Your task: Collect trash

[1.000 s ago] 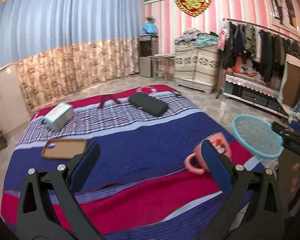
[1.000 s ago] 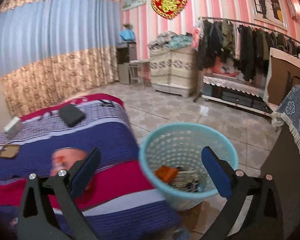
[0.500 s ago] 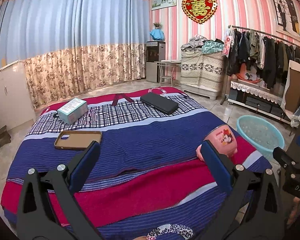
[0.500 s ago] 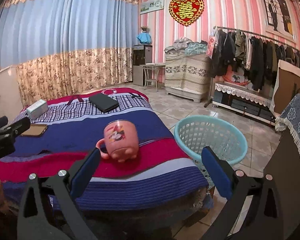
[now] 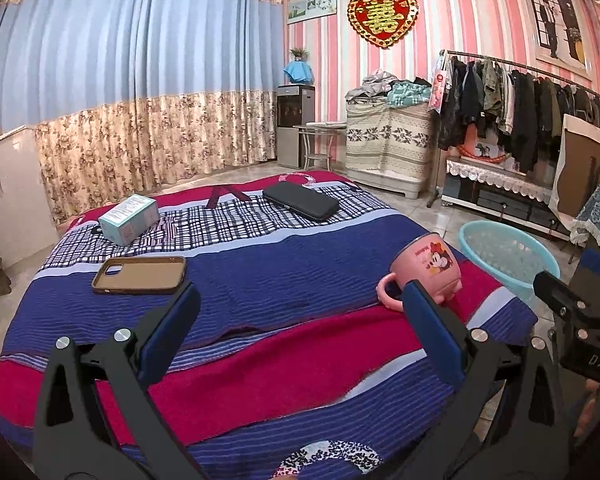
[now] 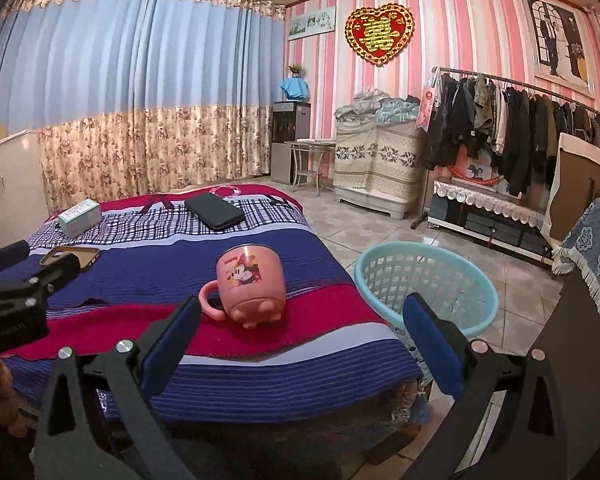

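Hovering wide open and empty above the striped bed (image 5: pixel 260 280), left gripper (image 5: pixel 300 336) and right gripper (image 6: pixel 300 336) face a pink mug (image 6: pixel 250 280) beside the turquoise basket (image 6: pixel 476 276).

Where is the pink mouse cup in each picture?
Left wrist view: pink cup at right of the bed, just behind the left gripper's right finger.
Right wrist view: pink cup near the middle.
Shared landmark: blue basket beside it.
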Action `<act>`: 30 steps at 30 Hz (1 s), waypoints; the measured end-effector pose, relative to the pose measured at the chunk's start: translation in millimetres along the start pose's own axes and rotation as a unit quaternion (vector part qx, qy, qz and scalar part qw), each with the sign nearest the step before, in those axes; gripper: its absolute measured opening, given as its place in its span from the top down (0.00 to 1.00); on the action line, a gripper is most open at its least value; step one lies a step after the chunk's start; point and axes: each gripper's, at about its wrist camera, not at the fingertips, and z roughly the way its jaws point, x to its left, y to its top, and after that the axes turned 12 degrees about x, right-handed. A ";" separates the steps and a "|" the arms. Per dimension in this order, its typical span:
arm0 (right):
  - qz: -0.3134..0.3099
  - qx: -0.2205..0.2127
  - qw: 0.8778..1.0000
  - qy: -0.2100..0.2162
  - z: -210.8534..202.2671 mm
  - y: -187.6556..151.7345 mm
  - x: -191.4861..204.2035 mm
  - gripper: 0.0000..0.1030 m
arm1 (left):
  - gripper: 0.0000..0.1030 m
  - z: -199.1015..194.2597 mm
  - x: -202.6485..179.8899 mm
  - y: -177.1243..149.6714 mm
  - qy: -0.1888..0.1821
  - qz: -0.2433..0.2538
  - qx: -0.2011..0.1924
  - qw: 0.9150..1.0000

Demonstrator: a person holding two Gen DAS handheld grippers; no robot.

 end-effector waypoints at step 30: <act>0.001 -0.014 1.000 0.006 -3.0 -0.1 1.1 0.04 | 0.05 -8.1 -5.2 0.1 -0.001 0.003 -0.021 1.000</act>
